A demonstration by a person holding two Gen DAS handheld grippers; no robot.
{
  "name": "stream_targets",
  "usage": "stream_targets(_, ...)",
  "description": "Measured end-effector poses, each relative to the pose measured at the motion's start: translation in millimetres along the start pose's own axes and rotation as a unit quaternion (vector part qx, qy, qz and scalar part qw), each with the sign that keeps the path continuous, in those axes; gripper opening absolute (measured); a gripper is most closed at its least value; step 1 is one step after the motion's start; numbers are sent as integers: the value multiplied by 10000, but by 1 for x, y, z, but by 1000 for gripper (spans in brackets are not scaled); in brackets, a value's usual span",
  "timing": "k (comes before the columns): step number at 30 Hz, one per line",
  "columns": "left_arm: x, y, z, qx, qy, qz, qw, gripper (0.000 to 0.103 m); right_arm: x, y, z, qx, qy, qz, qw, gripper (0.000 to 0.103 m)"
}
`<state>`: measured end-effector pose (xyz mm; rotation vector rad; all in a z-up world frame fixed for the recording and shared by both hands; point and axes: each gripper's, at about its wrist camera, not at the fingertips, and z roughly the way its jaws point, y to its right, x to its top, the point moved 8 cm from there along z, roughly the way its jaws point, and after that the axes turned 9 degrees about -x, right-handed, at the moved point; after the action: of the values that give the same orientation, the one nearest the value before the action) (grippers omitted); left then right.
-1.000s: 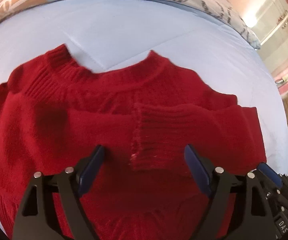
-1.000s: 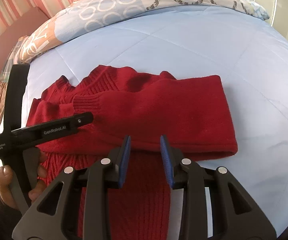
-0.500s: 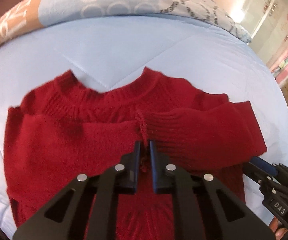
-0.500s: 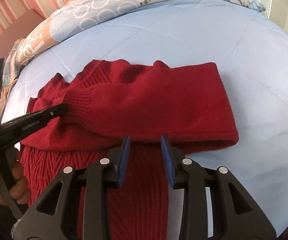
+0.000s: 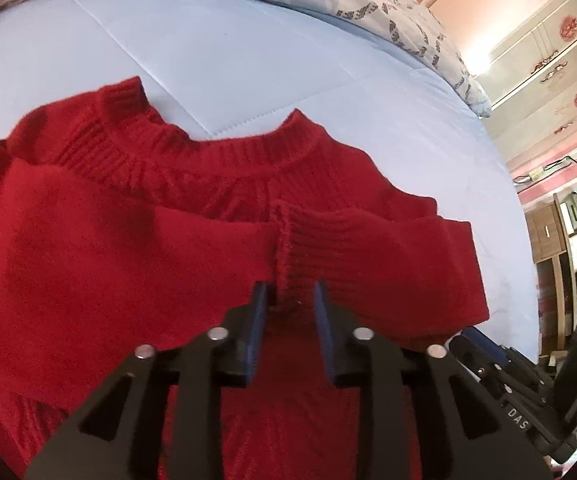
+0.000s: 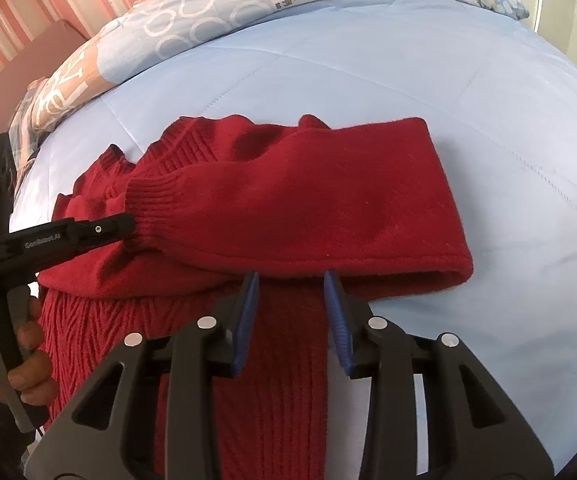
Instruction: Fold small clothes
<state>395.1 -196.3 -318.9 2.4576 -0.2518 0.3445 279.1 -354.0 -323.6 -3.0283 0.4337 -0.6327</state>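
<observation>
Pale blue quilted bedding (image 5: 272, 52) lies under everything, with a patterned duvet at its far edge and striped pink walls behind. Your red knitted wool sweater (image 5: 100, 264) lies flat on the bed just ahead of both tools, both sleeves crossed over the chest. The left hand-held gripper (image 5: 288, 300) is opening, its blue pads either side of the ribbed sleeve cuff (image 5: 308, 248) without pressing it. The right hand-held gripper (image 6: 290, 284) is opening too, partly spread, over the sweater's body just below the folded right sleeve (image 6: 308, 200), holding nothing. Expect soft, thick, limp knit: light, grippy, prone to stretch and sag. Pinch through both layers at the hem or shoulder seams, not the loose cuff.
</observation>
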Motion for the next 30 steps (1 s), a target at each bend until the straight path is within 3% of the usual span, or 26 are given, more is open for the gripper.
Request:
stream_targets(2, -3, 3, 1, -26, -20, 36, 10000, 41, 0, 2, 0, -6, 4, 26, 10000, 35)
stream_targets(6, -7, 5, 5, -34, -16, 1, 10000, 43, 0, 4, 1, -7, -6, 48, 10000, 35)
stream_targets(7, -5, 5, 8, 112, -15, 47, 9999, 42, -1, 4, 2, -13, -12, 41, 10000, 35)
stream_targets(9, -6, 3, 12, 505, -42, 183, 9985, 17, -2, 4, 4, -15, -36, 40, 10000, 36)
stream_targets(10, -5, 2, 15, 792, -56, 304, 9964, 11, -2, 4, 5, -18, -53, 39, 10000, 35)
stream_targets(12, -4, 4, 12, 877, -24, 387, 9954, 6, -3, 4, 4, -15, -47, 43, 10000, 36)
stream_targets(20, -9, 29, -15, 1699, 180, 1476, 9742, 5, -2, -1, 0, -9, -71, 56, 10000, 37)
stream_targets(22, -8, 30, -25, 1823, 265, 1608, 9696, 5, -1, -4, -4, -5, -42, 55, 10000, 41)
stream_targets(30, -3, -5, -60, 2356, 404, 1703, 9560, 5, 1, -29, -18, 137, 35, -3, 9999, 43)
